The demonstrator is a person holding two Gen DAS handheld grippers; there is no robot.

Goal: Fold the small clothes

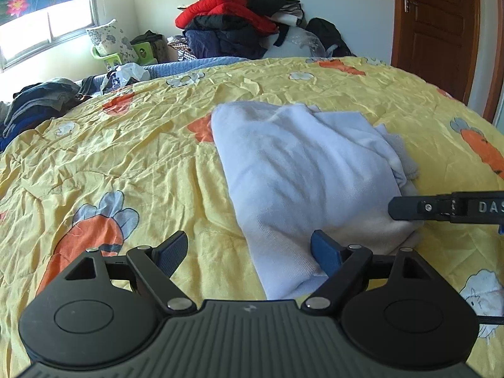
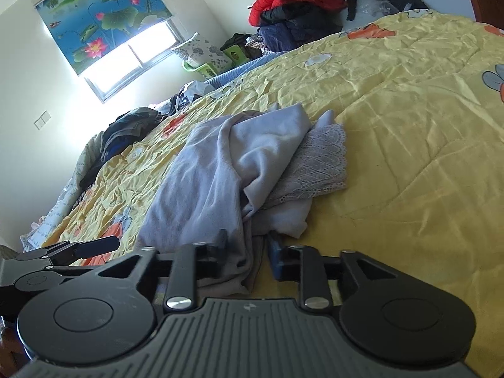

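Right tool (image 2: 247,252) straddles garment (image 2: 220,170) edge on bedspread (image 2: 409,157).

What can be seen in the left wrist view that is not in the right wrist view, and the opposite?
Only the left wrist view shows the brown wooden door and the left gripper with jaws wide open, one finger against the garment's near edge.

Only the right wrist view shows the lace-trimmed part of the garment, the wall switch, and the right gripper with cloth between its jaws; whether they press it is unclear.

Both show the pale lavender garment, the yellow cartoon bedspread, the red jacket on the clothes pile, and the lotus window blind.
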